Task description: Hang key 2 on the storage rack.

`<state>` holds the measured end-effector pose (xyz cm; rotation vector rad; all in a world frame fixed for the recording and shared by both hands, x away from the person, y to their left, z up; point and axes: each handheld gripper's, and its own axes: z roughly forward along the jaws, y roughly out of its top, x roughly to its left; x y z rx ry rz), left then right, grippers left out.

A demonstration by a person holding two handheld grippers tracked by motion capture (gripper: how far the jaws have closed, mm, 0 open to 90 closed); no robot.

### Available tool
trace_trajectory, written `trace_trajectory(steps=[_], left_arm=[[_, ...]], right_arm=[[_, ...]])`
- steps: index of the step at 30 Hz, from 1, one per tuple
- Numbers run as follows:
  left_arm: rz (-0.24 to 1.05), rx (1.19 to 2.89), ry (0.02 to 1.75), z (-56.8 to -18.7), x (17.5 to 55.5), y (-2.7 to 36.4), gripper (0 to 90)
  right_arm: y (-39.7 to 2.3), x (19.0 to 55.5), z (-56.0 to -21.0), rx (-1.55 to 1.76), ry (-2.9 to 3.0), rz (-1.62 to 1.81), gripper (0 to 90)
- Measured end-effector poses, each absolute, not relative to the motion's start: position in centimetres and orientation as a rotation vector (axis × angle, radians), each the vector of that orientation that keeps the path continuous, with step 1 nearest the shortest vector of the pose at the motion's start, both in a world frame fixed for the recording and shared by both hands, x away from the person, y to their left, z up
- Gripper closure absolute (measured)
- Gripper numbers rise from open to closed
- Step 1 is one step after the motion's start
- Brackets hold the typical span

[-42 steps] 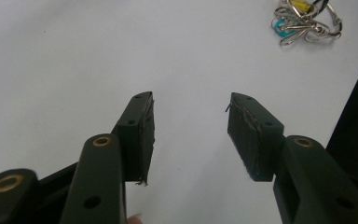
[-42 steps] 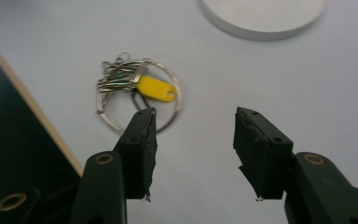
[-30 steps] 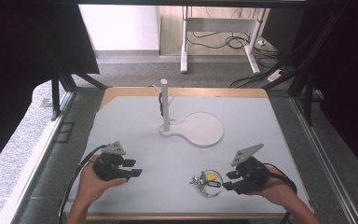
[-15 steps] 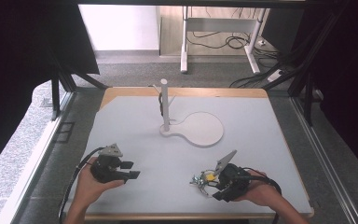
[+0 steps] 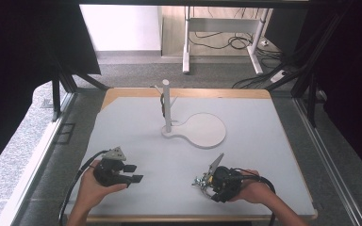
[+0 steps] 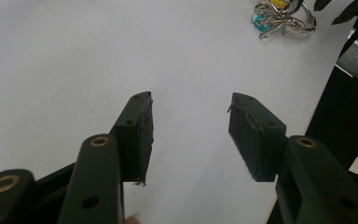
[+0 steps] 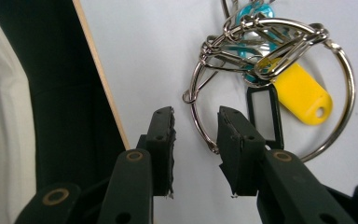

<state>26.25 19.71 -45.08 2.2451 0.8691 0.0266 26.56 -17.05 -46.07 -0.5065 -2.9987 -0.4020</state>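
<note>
A bunch of metal key rings point(image 5: 199, 180) with yellow, blue and black tags lies near the table's front edge. In the right gripper view the large ring point(image 7: 342, 84) carries the yellow tag point(image 7: 303, 95). My right gripper point(image 5: 206, 185) point(image 7: 196, 116) is low over the bunch. Its jaws have just been closing, and the ring's left arc lies in the gap against the right pad. The left pad is clear of it, so it is open. My left gripper point(image 5: 134, 173) point(image 6: 191, 102) hovers open at the front left with nothing between its jaws. The key bunch point(image 6: 282, 18) lies farther off.
A white stand with an upright post point(image 5: 166, 106) and a round flat base point(image 5: 205, 130) sits at the table's middle back. The wooden front edge point(image 7: 100, 74) of the white table point(image 5: 264, 141) runs just beside the right gripper.
My right gripper has moved left and down onto the key bunch, tilting over, and its jaws have narrowed. The left gripper has stayed where it was.
</note>
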Motion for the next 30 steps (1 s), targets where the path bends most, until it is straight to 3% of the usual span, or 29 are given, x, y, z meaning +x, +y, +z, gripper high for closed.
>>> trace_trajectory(steps=[11,14,21,30], left_arm=[[0.031,2.250,0.862,-45.1,26.1,19.7,50.0],[0.028,2.255,0.862,-45.1,26.1,19.7,50.0],[0.030,2.258,0.857,-45.2,26.1,19.6,50.0],[0.026,2.236,0.869,-45.2,25.9,19.8,49.9]], right_arm=[[-15.7,26.8,-47.6,-0.359,-3.043,-0.264,71.7],[-15.2,26.8,-47.8,-0.320,-3.073,-0.213,79.1],[-15.0,26.8,-47.8,-0.285,-3.084,-0.195,86.8],[-15.8,27.6,-47.0,-0.440,-2.979,-0.235,87.1]])
